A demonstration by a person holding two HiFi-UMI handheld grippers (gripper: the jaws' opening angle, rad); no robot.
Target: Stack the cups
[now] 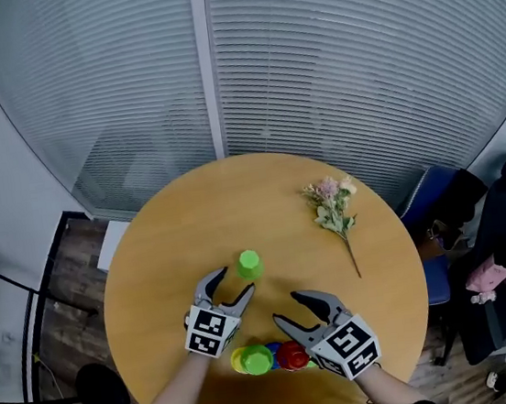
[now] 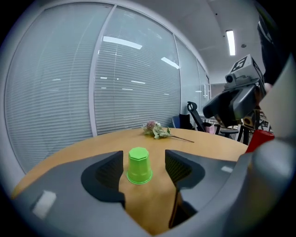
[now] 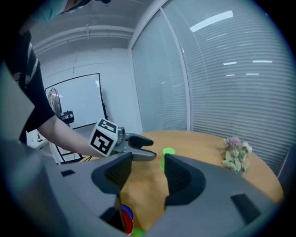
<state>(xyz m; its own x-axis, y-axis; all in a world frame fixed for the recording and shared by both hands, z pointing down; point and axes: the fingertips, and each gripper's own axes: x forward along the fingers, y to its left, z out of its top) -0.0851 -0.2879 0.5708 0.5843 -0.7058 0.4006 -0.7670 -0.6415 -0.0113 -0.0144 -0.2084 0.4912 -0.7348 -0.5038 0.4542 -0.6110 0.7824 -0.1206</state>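
Lone green cup (image 1: 249,264) stood upside down, base up and rim flat on the round wooden table (image 1: 261,195), about mid-table and a little toward the near edge. Three more cups sat bunched and touching right at the near edge: second green cup (image 1: 256,360) at left, blue cup (image 1: 272,347) in the middle, red cup (image 1: 293,355) at right. They were partly covered, and upright or inverted could not be told.

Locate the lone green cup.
Head view: the green cup stands inverted on the table, just beyond the left gripper, left of the flowers.
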